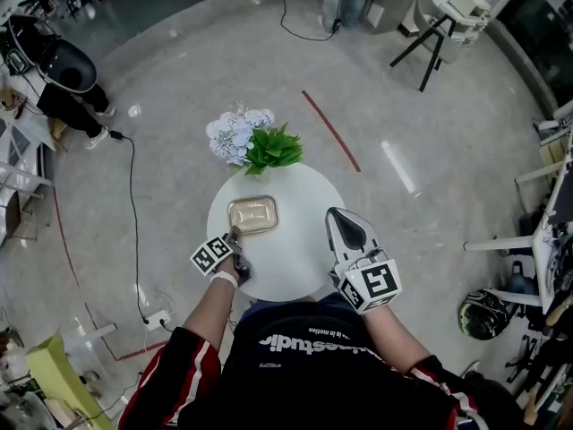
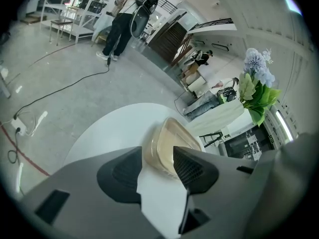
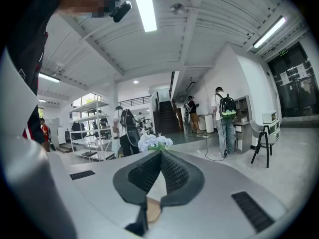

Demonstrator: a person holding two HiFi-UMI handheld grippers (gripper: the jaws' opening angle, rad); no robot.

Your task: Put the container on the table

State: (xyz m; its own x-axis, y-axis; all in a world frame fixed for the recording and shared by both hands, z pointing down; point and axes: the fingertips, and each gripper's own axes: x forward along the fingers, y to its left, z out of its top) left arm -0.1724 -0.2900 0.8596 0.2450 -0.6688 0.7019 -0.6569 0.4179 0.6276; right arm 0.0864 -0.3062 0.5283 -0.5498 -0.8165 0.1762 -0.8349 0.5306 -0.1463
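The container (image 1: 253, 214) sits on the bench (image 1: 304, 262), left of centre, with flowers (image 1: 255, 141) at the far edge. My left gripper (image 1: 235, 238) has its jaws spread around the container's near corner, seemingly not touching. My right gripper (image 1: 340, 215) hovers right, jaws pressed together.
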